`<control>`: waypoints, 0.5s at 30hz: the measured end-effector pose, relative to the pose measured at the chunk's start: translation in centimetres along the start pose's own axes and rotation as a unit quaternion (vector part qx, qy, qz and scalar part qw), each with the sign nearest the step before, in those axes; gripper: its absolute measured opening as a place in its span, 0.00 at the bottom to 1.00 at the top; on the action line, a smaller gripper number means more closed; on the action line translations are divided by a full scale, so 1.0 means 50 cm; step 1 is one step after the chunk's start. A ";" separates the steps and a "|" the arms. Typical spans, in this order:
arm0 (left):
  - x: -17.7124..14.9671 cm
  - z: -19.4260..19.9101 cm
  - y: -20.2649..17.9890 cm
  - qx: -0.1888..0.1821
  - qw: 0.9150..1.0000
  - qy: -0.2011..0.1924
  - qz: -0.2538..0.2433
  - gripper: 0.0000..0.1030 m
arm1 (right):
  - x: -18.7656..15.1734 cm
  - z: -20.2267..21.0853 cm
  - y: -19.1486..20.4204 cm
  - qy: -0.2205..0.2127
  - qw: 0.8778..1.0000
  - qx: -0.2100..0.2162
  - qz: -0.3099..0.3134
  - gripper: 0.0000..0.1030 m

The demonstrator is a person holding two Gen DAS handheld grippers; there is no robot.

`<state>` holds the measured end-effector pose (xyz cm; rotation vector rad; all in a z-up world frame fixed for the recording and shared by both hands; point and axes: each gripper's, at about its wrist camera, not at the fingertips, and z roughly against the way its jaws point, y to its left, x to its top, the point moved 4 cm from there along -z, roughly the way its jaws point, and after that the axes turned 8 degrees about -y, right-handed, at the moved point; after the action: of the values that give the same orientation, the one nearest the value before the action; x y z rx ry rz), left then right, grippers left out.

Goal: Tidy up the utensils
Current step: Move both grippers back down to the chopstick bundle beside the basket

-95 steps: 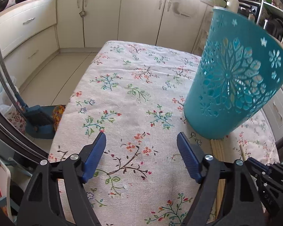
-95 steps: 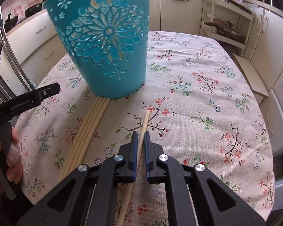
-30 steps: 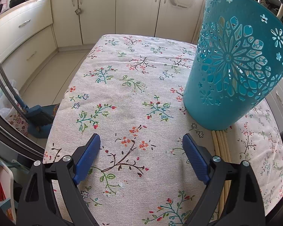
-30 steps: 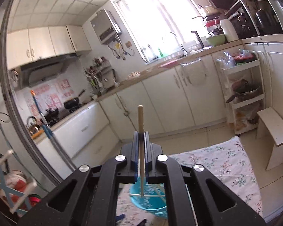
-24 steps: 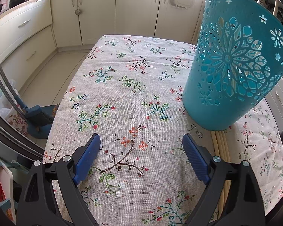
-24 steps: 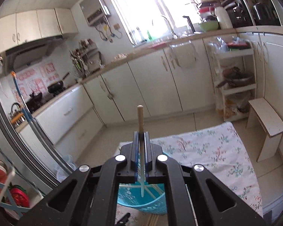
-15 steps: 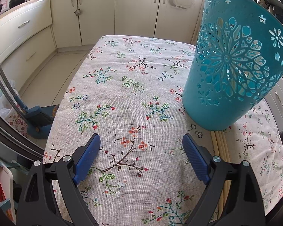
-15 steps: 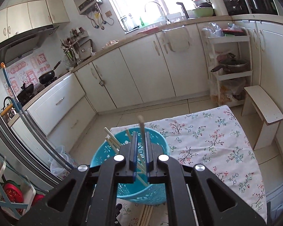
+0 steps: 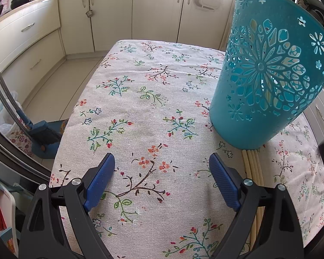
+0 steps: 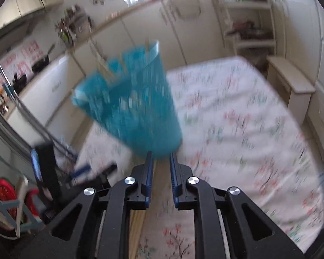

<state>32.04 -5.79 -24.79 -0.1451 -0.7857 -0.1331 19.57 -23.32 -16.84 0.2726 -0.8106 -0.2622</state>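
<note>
A: Chopsticks (image 9: 253,168), remaining bundle: flat on the cloth-covered counter (image 9: 140,82), long axis running 6-to-12, far ends butting the foot of the teal basket (image 9: 263,82). From the right gripper (image 10: 160,157) they lie just below and ahead, showing as pale streaks between and under its fingers (image 10: 148,172); that view is heavily blurred.

B: Finger state, right?

A: Slightly apart, nothing between them. They have just been opening. Gripper points steeply down at the counter, basket base at its 12 o'clock.

B: Left gripper (image 9: 162,172)?

A: Fingers (image 9: 101,179) wide apart, empty, hanging over bare cloth. Bundle sits at its 3 o'clock, just beyond the right finger; basket at 1 o'clock.

B: Nearer hand?

A: Judgement: the right, already lined up along the sticks' axis. A grip needs the fingers astride one stick, across its length.

B: Basket contents?

A: Pale sticks visible through the cut-out wall in the left view, leaning inside; count unclear. In the right view, some stick tips poke above the rim, blurred.
</note>
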 end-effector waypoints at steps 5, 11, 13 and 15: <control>-0.001 0.001 0.002 0.000 1.000 0.000 0.001 0.83 | -0.033 -0.050 0.029 0.030 0.999 -0.002 0.024 0.15; 0.000 0.001 0.002 -0.001 1.000 -0.001 0.001 0.83 | -0.044 -0.080 0.040 0.039 0.998 -0.026 0.047 0.15; -0.001 0.002 0.001 -0.002 1.000 -0.002 0.001 0.83 | -0.049 -0.088 0.036 0.042 0.997 -0.030 0.052 0.15; 0.000 0.003 0.001 -0.002 1.000 -0.003 0.001 0.83 | -0.050 -0.089 0.039 0.039 0.997 -0.034 0.061 0.15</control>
<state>31.93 -5.69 -24.70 -0.1500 -0.7904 -0.1323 21.47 -20.08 -20.80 0.1681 -0.7369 -0.1629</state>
